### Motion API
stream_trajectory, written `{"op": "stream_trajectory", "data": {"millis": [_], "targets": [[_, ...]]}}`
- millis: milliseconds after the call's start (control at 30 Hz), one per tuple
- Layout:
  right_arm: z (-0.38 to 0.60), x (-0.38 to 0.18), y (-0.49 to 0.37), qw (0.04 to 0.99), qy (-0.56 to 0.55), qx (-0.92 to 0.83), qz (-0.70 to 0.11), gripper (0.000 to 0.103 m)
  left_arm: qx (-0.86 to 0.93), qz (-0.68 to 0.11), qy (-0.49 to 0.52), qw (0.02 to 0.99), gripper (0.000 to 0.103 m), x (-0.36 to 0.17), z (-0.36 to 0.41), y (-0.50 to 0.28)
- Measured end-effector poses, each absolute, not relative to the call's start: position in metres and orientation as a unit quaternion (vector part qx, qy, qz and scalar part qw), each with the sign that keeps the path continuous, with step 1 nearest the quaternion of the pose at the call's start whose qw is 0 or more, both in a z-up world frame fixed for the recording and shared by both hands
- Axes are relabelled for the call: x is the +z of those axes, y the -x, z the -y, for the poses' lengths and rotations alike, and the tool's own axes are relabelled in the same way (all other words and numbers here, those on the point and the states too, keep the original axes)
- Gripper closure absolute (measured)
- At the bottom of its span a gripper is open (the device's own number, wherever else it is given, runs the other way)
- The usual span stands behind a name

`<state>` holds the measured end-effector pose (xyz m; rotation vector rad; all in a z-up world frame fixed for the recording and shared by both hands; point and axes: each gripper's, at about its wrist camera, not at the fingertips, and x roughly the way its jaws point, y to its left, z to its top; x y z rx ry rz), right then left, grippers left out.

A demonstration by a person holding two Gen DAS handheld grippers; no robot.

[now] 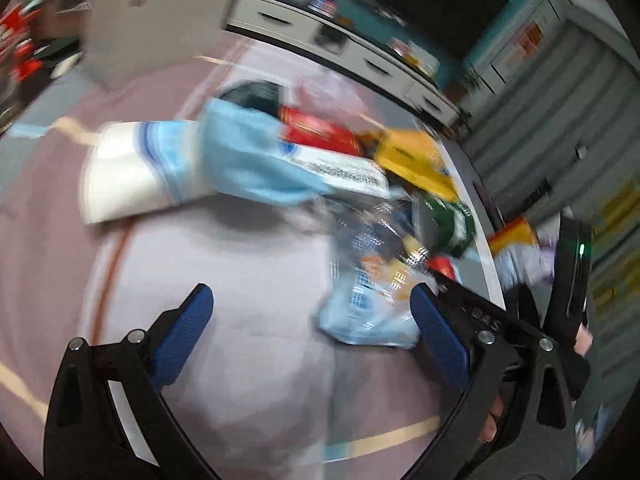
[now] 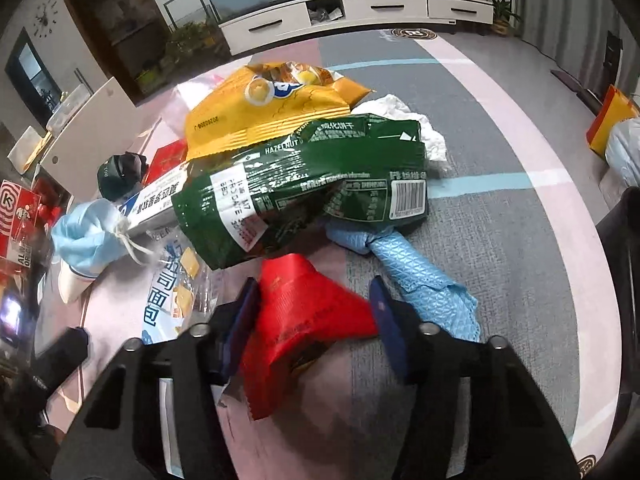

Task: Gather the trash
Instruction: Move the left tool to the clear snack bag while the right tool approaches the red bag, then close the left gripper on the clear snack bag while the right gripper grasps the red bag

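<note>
Showed a pink and grey rug (image 2: 500, 240) on the floor, strewn with trash. Placed the heap straight ahead of the right gripper (image 2: 314, 292), and ahead and to the right of the left gripper (image 1: 311, 300) in a badly blurred left view. Showed a green bag (image 2: 304, 188) lying crosswise, long axis left to right, with a yellow bag (image 2: 272, 108) behind and partly over it. Found, nearer, a blue cloth (image 2: 420, 280) running toward the right-hand pad, and a clear bread bag (image 2: 172, 292) off to the left.

Caught a red wrapper (image 2: 308, 320) between the right jaws, touching both pads, wide there and narrowing toward the green bag. Looked clamped, with the jaws part closed around it.

Showed the left jaws wide apart and empty above bare rug, with the bread bag just beside their right-hand pad.

Judged the right hand the one placed to act: would likely need only to lift the wrapper back, clear of the green bag's edge.
</note>
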<state>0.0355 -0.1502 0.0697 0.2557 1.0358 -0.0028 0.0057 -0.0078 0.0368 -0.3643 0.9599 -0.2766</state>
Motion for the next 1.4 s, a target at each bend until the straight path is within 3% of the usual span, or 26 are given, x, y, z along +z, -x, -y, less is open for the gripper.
{"op": "stream_trajectory", "data": {"millis": [67, 167, 633, 900, 1000, 1033, 1167, 1400], "targets": [[0.152, 0.072, -0.035, 0.861, -0.116, -0.001, -0.495, 0.065, -0.137, -0.46, 0.157, 0.863, 0.005, 0.036, 0.026, -0.008], [0.159, 0.077, -0.027, 0.861, -0.116, 0.004, -0.494, 0.071, -0.144, -0.463, 0.152, 0.861, 0.005, 0.034, 0.046, -0.012], [0.219, 0.12, 0.004, 0.878, -0.148, -0.009, -0.455, 0.071, -0.121, -0.482, 0.115, 0.86, 0.006, 0.021, 0.096, -0.018], [0.241, 0.128, 0.009, 0.878, -0.17, -0.011, -0.447, 0.072, -0.097, -0.483, 0.118, 0.862, 0.038, 0.014, 0.092, -0.023], [0.242, 0.13, 0.009, 0.878, -0.176, -0.012, -0.445, 0.072, -0.094, -0.479, 0.138, 0.862, 0.06, 0.013, 0.086, -0.021], [0.243, 0.131, 0.01, 0.878, -0.178, -0.01, -0.445, 0.072, -0.098, -0.482, 0.146, 0.858, 0.073, 0.013, 0.085, -0.02], [0.249, 0.136, 0.012, 0.879, -0.184, -0.005, -0.441, 0.072, -0.094, -0.479, 0.173, 0.856, 0.08, 0.017, 0.081, -0.012], [0.257, 0.153, 0.022, 0.888, -0.178, 0.002, -0.423, 0.072, -0.113, -0.441, 0.189, 0.87, 0.08, 0.058, 0.088, 0.017]]}}
